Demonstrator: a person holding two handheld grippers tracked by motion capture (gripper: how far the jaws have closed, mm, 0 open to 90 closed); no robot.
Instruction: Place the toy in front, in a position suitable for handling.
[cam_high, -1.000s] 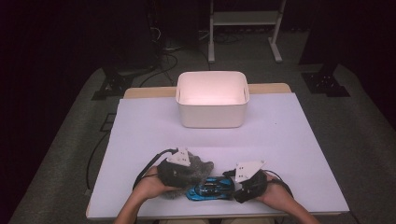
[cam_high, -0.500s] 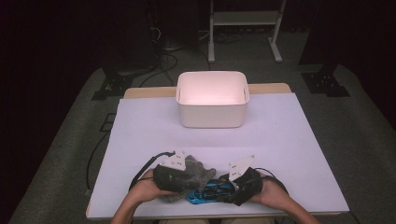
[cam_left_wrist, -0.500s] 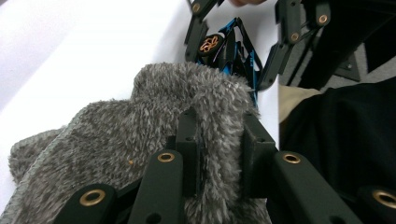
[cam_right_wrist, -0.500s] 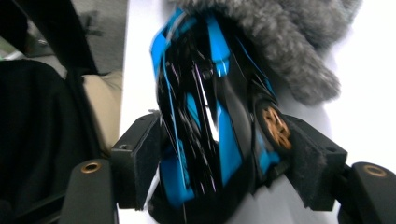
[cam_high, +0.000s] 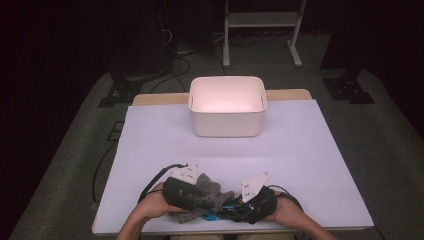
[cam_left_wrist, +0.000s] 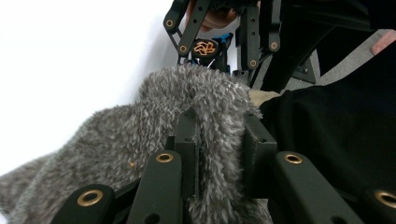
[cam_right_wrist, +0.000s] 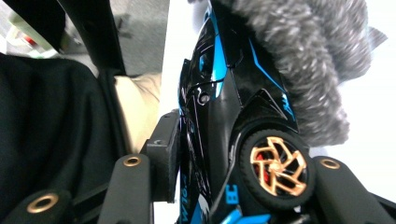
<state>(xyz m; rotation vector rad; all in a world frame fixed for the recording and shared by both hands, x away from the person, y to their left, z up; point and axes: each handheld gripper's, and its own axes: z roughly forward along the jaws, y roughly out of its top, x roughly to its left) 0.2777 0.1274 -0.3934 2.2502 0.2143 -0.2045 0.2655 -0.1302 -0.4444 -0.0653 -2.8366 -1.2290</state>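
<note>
high view: at the near edge of the desk (cam_high: 300, 150), the left claw (cam_high: 200, 196) grips a grey glove (cam_high: 207, 192). just right of it, the right claw (cam_high: 240, 207) has just been closing and now clamps a blue-black toy car (cam_high: 220, 212). glove and car touch. a white bin (cam_high: 227, 107) stands far off.

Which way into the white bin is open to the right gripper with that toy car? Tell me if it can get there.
Probably yes. The white bin stands open-topped at the table's far side, with bare table between. The right gripper, its fingers just closing, holds the toy car; the grey fuzzy glove lying against it may drag.
</note>
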